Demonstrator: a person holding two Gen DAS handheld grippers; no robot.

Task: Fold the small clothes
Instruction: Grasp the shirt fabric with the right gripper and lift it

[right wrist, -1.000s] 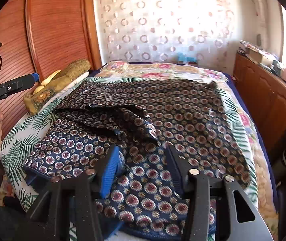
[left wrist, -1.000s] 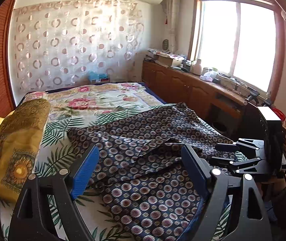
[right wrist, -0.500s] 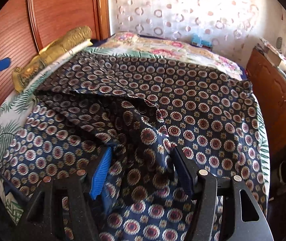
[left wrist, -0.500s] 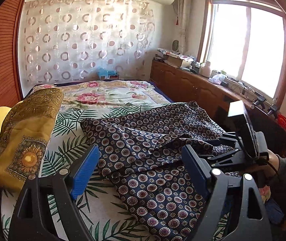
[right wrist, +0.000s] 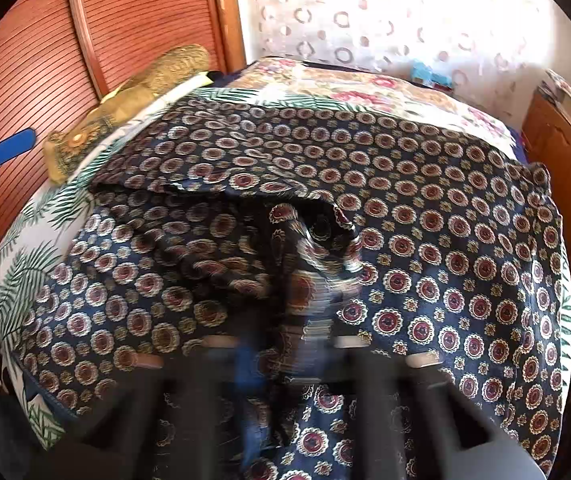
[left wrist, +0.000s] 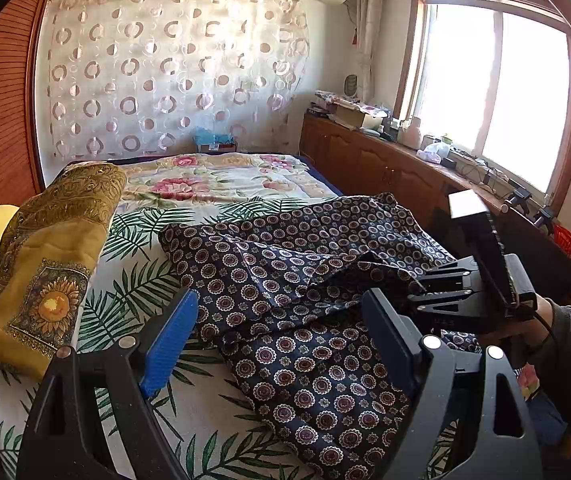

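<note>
A dark blue garment [left wrist: 285, 272] with round red and white motifs lies crumpled on the bed. It fills most of the right wrist view [right wrist: 425, 208], with a raised fold in its middle. My left gripper [left wrist: 279, 300] hangs open just above the garment's near left part, its pads pressing on nothing. The blue pad of its finger [right wrist: 9, 148] shows at the left edge of the right wrist view. My right gripper [right wrist: 285, 344] is blurred and shut, with a fold of the garment pinched between its fingers. Seen from the left wrist view, the right gripper [left wrist: 425, 288] reaches onto the cloth's right side.
The bed [left wrist: 213, 184] has a floral and palm-leaf cover. A gold patterned pillow [left wrist: 45, 260] lies at its left side. Low wooden cabinets [left wrist: 385, 168] with clutter on top run under the window on the right. Slatted wooden doors [right wrist: 45, 60] stand left of the bed.
The right gripper moved forward and down onto the garment and its jaws closed on a fold. The left gripper stayed open and shifted only a little.
</note>
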